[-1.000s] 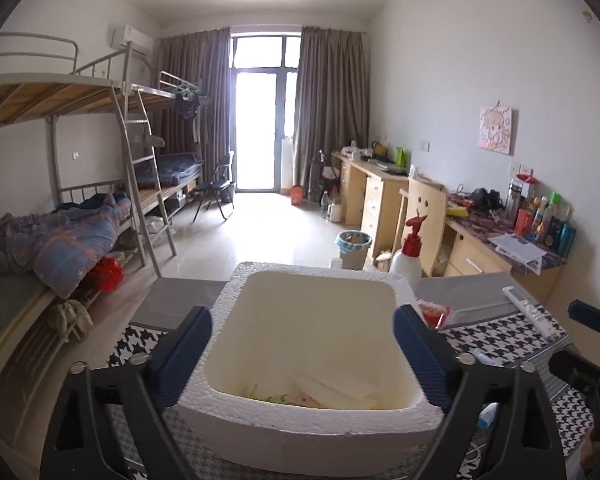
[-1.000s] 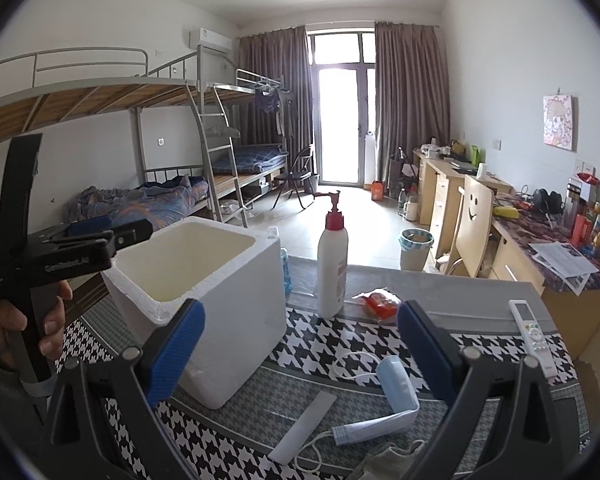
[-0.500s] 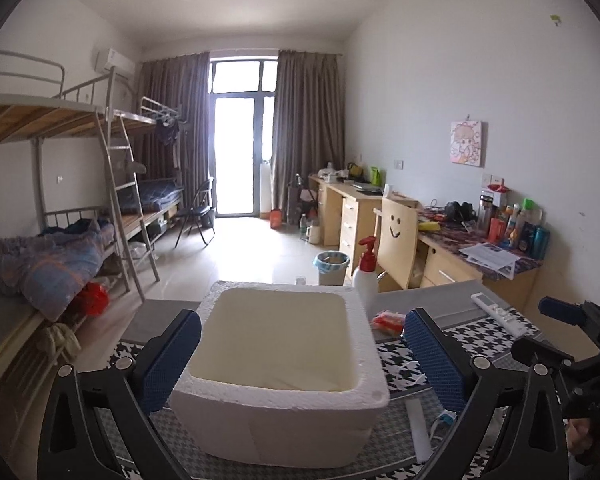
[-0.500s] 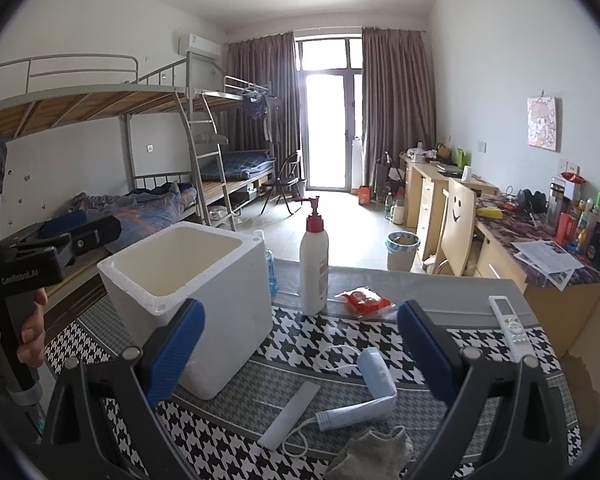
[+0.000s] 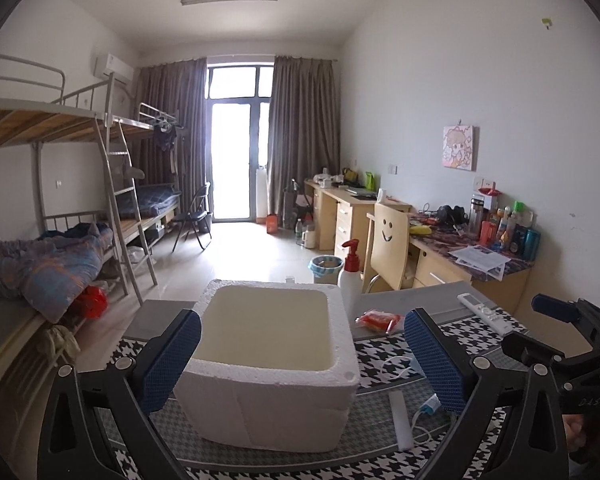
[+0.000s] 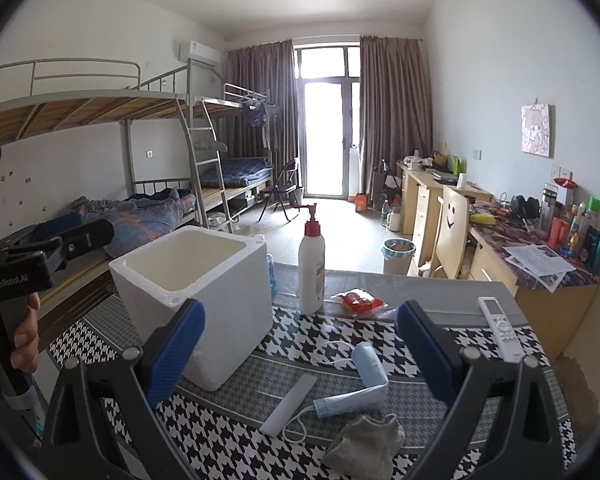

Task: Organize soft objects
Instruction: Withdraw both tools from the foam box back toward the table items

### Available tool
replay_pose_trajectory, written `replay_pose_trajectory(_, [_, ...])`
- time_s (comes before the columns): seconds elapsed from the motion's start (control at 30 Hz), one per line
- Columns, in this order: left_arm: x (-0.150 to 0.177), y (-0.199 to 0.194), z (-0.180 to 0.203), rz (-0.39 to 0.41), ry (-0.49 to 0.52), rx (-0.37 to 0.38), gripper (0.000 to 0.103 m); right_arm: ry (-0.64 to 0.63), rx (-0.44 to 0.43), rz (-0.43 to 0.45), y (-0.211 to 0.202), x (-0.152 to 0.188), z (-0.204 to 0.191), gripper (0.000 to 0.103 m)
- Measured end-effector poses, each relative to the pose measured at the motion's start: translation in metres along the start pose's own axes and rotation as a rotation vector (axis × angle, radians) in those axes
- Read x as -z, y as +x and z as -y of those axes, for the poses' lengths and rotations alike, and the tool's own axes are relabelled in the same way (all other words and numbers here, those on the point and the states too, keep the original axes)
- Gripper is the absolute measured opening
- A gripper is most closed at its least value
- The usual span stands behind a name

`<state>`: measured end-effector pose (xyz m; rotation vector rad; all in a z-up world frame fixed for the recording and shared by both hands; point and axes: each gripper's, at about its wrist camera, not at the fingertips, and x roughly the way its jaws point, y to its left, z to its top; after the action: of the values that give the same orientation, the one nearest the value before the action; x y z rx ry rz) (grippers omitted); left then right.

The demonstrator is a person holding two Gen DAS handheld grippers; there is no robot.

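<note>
- Our right claw (image 6: 300,344) hangs wide open and holds nothing, above the table (image 6: 440,288) to the right of the box (image 6: 196,288); our left claw (image 5: 300,360) is likewise spread open and empty, its pads either side of the box's near wall without touching it.
- The soft thing we judge to be next is the grey sock (image 6: 364,444), crumpled on the table at the near edge, well to the right of the box and just in front of the hair dryer (image 6: 360,384).
- The dryer's white cord (image 6: 300,420) loops just beside the sock, so we should come down on the sock's bunched middle, away from the cord side, to avoid dragging the cord along.
- We would press the open pads low into the cloth before closing, since a shallow pinch on limp fabric may slip.
- We would lift clear of the dryer and the white strip (image 6: 288,404) lying right of the box, then travel left over the box's rim and release inside.
- The box is light foam; our left claw could steady it if the drop nudges it.
- We cannot see the box's floor from here.
</note>
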<state>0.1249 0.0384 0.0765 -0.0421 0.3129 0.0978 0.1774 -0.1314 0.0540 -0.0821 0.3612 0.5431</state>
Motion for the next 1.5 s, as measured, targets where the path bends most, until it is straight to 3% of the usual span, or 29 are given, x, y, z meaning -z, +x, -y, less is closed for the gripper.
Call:
replay_pose_trajectory(0.43, [0.012, -0.022, 0.013, 0.018, 0.013, 0.025, 0.102, 0.007, 0.017, 0.011, -0.022, 0.013, 0.007, 0.099])
replay_pose_trajectory(1.0, [0.039, -0.016, 0.03, 0.007, 0.042, 0.08, 0.102, 0.014, 0.053, -0.001, -0.027, 0.038, 0.019, 0.099])
replay_pose_trajectory(1.5, [0.062, 0.007, 0.048, -0.078, 0.041, 0.145, 0.102, 0.035, 0.077, -0.04, -0.02, 0.059, 0.033, 0.099])
